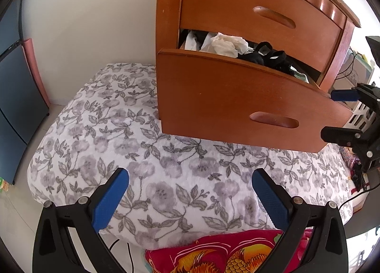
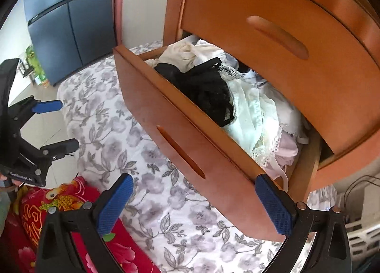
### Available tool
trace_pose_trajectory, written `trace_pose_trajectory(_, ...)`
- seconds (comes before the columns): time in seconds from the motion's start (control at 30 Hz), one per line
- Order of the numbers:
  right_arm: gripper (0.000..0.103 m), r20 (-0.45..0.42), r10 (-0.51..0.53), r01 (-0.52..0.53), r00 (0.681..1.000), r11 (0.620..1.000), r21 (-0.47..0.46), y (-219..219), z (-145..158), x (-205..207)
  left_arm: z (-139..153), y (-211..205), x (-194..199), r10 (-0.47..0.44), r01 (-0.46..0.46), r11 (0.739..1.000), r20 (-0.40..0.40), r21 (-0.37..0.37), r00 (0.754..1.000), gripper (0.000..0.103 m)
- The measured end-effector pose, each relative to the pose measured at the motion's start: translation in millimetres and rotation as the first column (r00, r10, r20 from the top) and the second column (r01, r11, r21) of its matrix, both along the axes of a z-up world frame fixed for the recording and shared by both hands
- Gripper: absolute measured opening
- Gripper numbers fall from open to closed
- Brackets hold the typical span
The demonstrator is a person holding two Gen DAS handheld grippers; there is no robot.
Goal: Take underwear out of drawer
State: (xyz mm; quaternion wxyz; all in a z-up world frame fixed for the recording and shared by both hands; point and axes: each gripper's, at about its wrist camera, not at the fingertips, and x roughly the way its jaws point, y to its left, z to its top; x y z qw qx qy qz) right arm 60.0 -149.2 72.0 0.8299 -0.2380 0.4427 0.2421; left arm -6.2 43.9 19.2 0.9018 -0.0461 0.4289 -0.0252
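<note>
A wooden drawer [image 2: 190, 130] stands pulled out of the brown cabinet [image 2: 285, 11], full of underwear: a black lace piece [image 2: 209, 87], pale green and white pieces [image 2: 251, 116], cream ones [image 1: 228, 43]. My right gripper [image 2: 193, 198] is open just in front of the drawer's front panel, its right finger [image 2: 273, 204] near the panel's right corner, nothing held. My left gripper [image 1: 190, 192] is open and empty over the bed, below the drawer front [image 1: 237, 97]. Each gripper shows at the edge of the other's view: right gripper [image 1: 332, 113], left gripper [image 2: 61, 125].
A bed with a grey floral cover [image 1: 106, 118] lies under the drawer. A red blanket with goldfish print [image 2: 47, 213] is at its near edge. A closed upper drawer [image 1: 261, 4] sits above. A dark blue wardrobe [image 2: 66, 23] stands at the left, a white basket [image 2: 361, 239] at the right.
</note>
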Motion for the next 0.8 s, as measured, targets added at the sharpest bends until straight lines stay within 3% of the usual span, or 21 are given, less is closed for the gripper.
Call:
trace_pose_trajectory(0.13,0.103,-0.017,-0.151,0.152,0.988,0.988,0.024,-26,3,30,0,4,1,0.013,-0.013,1.000,0.004,-0.005,1.000,0.103)
trace_pose_trajectory(0.2,0.103,-0.070,-0.184,0.185,0.981,0.983,0.012,-35,-6,45,-1,4,1,0.014,-0.014,1.000,-0.002,-0.009,1.000,0.103)
trace_pose_trajectory(0.33,0.103,-0.095,-0.172,0.166,0.981,0.984,-0.071,-33,-21,55,-1,5,1,0.012,-0.012,1.000,-0.002,-0.010,1.000,0.103)
trace_pose_trajectory(0.5,0.103,-0.100,-0.149,0.146,0.984,0.989,-0.033,-33,-16,44,-3,9,3,0.030,-0.030,0.999,-0.005,-0.021,1.000,0.103)
trace_pose_trajectory(0.8,0.103,-0.101,-0.126,0.122,0.987,0.991,-0.048,-33,-11,24,-1,8,0,0.017,-0.017,0.999,-0.004,-0.030,1.000,0.103)
